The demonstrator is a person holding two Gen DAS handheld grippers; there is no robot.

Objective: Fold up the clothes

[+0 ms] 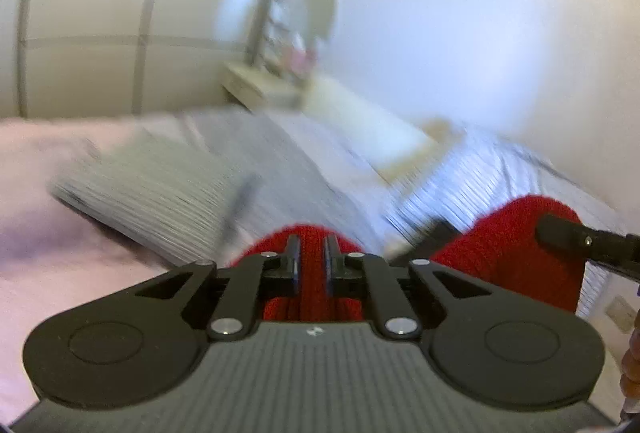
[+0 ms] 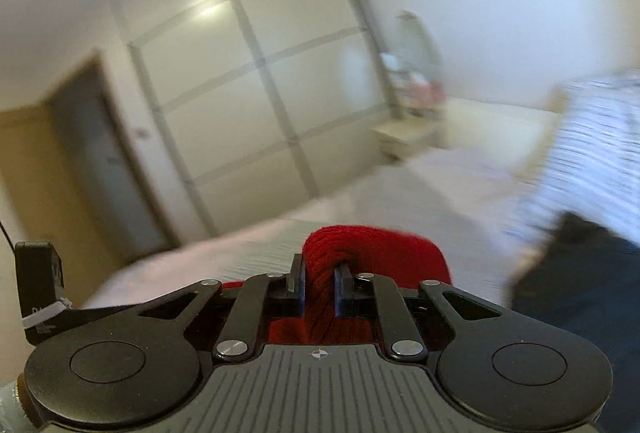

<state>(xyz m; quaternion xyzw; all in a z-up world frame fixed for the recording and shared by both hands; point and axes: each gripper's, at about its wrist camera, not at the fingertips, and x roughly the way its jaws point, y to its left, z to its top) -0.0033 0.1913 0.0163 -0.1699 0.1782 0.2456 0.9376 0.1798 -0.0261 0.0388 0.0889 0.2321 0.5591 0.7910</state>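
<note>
A red knitted garment (image 1: 516,253) is lifted above the bed, held by both grippers. My left gripper (image 1: 311,261) is shut on a fold of the red knit, which bulges up between and behind its fingers. In the right wrist view my right gripper (image 2: 319,283) is shut on another bunch of the same red garment (image 2: 380,253). The other gripper's black tip (image 1: 560,229) pokes into the left wrist view at the far right, against the red knit. Most of the garment hangs below both cameras and is hidden.
A bed with a pink sheet (image 1: 48,233) and a striped pillow (image 1: 168,193) lies below. A bedside table (image 1: 256,85) with small items stands by the wardrobe (image 2: 248,105). A dark garment (image 2: 580,293) lies at the right. A brown door (image 2: 48,193) is at the left.
</note>
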